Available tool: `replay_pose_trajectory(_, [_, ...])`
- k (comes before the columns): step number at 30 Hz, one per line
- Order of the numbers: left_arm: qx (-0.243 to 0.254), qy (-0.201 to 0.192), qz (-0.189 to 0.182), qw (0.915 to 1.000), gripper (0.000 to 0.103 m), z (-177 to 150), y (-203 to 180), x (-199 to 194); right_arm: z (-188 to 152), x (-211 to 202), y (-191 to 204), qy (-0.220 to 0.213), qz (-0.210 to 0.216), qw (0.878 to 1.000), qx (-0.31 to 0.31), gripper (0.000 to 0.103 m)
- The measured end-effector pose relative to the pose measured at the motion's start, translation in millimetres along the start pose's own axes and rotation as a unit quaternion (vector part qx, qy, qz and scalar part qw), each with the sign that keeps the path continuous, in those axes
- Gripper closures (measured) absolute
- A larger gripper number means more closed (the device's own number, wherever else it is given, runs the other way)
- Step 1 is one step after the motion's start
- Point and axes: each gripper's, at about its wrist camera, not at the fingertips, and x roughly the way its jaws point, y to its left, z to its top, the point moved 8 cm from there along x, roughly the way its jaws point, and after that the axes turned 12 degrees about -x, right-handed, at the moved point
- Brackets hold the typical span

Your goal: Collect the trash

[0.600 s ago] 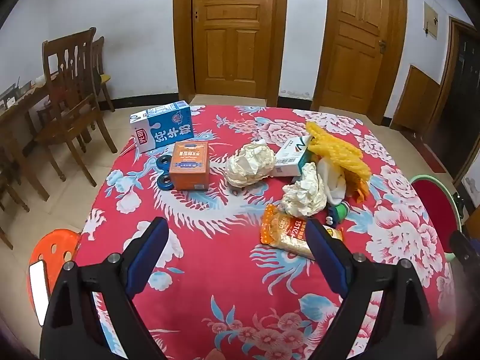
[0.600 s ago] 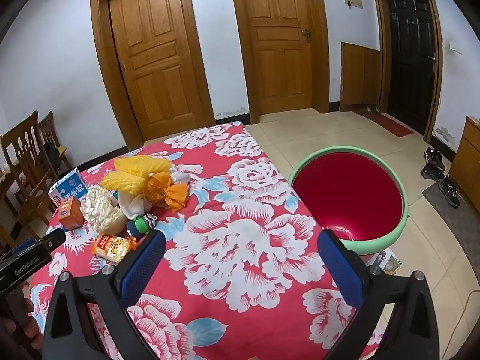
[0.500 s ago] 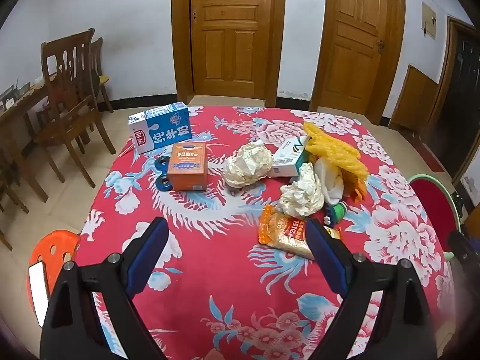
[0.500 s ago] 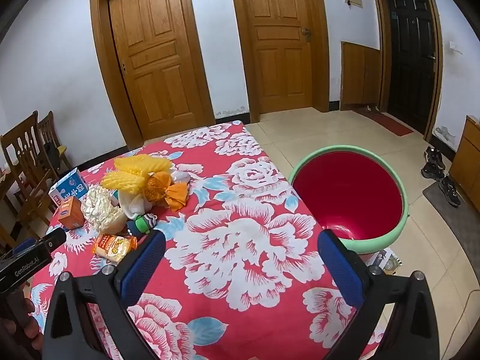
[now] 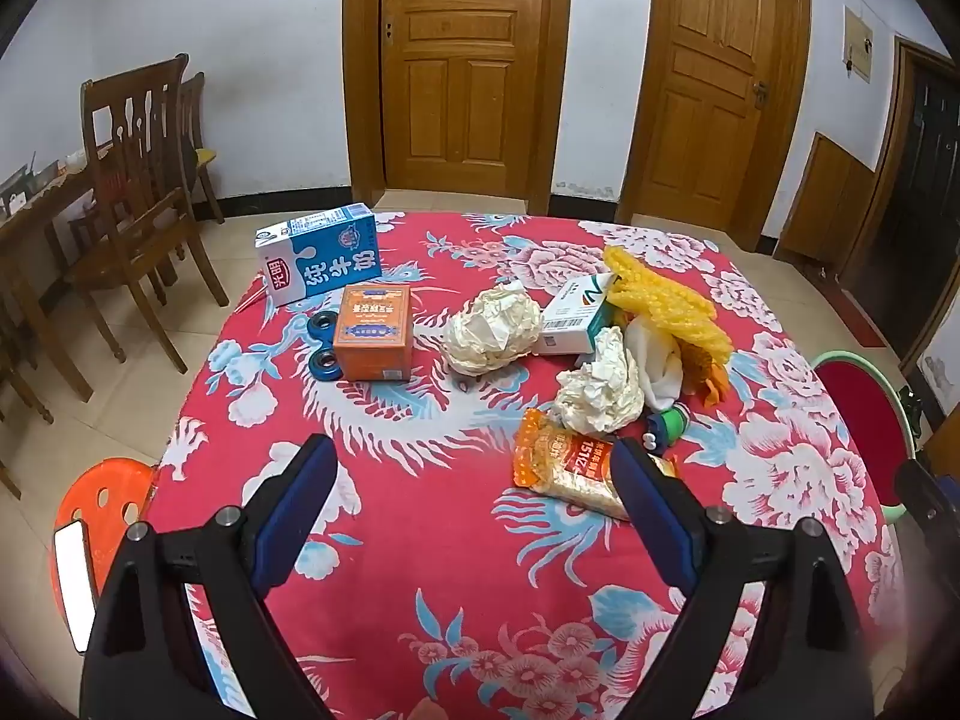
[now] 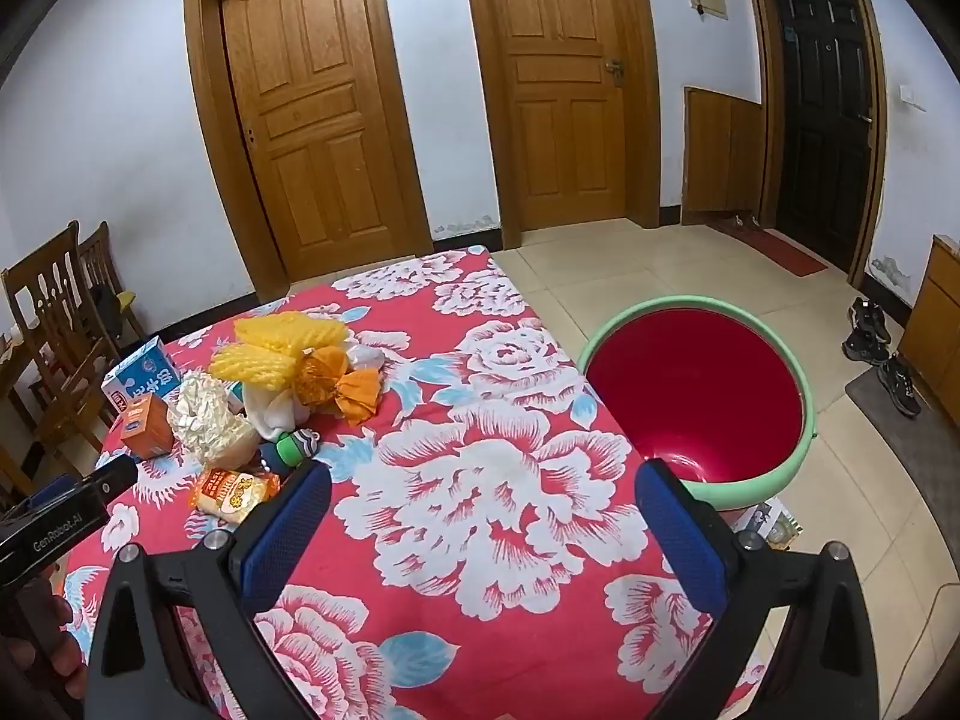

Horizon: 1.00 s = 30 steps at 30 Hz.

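Trash lies on a red flowered tablecloth point(image 5: 420, 540): a blue milk carton point(image 5: 321, 261), an orange box point(image 5: 375, 324), two crumpled paper balls point(image 5: 492, 330) point(image 5: 600, 387), a white box point(image 5: 573, 315), yellow foam net point(image 5: 666, 306) and an orange snack packet point(image 5: 570, 459). My left gripper point(image 5: 474, 504) is open and empty, above the near table part, short of the packet. My right gripper point(image 6: 483, 519) is open and empty over the table's right side. A red bin with a green rim point(image 6: 696, 396) stands beside the table.
Wooden chairs point(image 5: 141, 192) stand to the left of the table. An orange stool point(image 5: 90, 504) sits low at the left. A blue spinner toy point(image 5: 321, 342) lies beside the orange box. Shoes point(image 6: 882, 354) lie on the floor at the right.
My left gripper has shifted slightly, so the trash pile sits a little further left in its view. The right gripper has not moved.
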Motion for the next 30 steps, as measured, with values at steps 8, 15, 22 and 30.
replay_pose_trajectory(8, [0.001, 0.001, -0.002, 1.0000, 0.011, 1.0, -0.9, 0.9, 1.5, -1.9, 0.5, -0.002, -0.001, 1.000, -0.001, 0.000])
replay_pose_trajectory(15, [0.000, 0.002, -0.002, 1.0000, 0.011, 0.7, -0.7, 0.5, 0.4, -2.8, 1.6, -0.004, -0.001, 1.000, -0.001, 0.000])
replay_pose_trajectory(22, [0.000, 0.001, -0.003, 1.0000, 0.011, 1.0, -1.1, 0.0, 4.2, -5.2, 0.1, -0.004, 0.001, 1.000, -0.001, 0.000])
replay_pose_trajectory(30, [0.000, 0.001, -0.003, 1.0000, 0.011, 1.3, -1.2, -0.6, 4.6, -6.1, 0.6, -0.006, 0.001, 1.000, -0.001, 0.000])
